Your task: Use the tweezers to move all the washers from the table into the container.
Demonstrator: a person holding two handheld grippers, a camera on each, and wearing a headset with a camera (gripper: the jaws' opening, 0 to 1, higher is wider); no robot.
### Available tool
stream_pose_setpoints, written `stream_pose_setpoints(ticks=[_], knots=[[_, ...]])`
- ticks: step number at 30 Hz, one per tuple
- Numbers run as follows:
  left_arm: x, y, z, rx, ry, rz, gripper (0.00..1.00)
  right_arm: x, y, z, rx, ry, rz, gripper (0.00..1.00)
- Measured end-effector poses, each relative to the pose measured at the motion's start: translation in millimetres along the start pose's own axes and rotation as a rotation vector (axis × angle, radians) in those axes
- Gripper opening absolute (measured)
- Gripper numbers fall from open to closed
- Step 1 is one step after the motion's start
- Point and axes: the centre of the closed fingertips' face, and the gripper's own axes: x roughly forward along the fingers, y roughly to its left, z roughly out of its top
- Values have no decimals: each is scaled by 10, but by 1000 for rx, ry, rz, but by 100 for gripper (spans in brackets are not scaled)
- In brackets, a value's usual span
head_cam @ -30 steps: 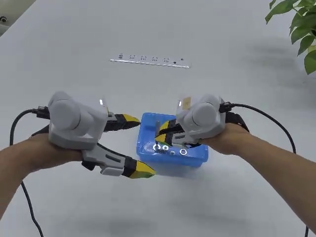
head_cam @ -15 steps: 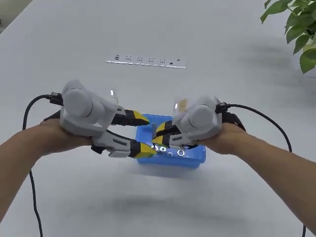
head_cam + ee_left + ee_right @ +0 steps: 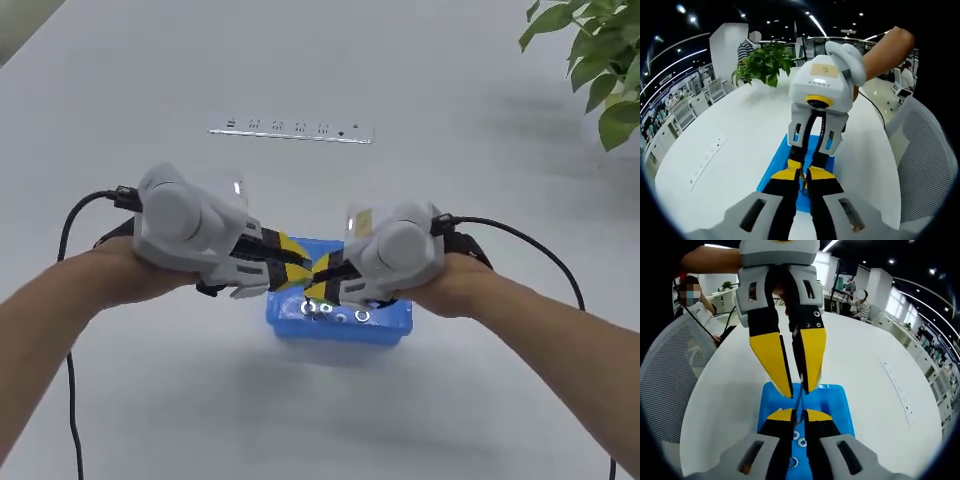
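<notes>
Lying in the container [image 3: 388, 326], washers [image 3: 362, 316] sit just below fingers [image 3: 771, 352] pinching tweezers [image 3: 799, 406].

Left gripper [image 3: 292, 252], right gripper [image 3: 322, 278]: rounded pale grey housings, black jaws with yellow tips. Small screws [image 3: 816, 313] on jaw arms. Black cable [image 3: 70, 230] from each housing. Tan label [image 3: 824, 70], dark lettering, on right housing.

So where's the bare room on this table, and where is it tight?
Bare table lies on the near side of the blue container, between the person's arms, and beyond the container up to the power strip. Crowded: over the container, where the left gripper and right gripper meet at the tweezers.
</notes>
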Motion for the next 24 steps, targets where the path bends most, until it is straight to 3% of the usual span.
stream_pose_setpoints(ticks=[16,24], knots=[[30,1,20,31,4,-12,5,-15,-6,-10,-17,14,5,11],[27,-1,39,24,7,-14,5,-39,-1,-43,16,21,-7,18]])
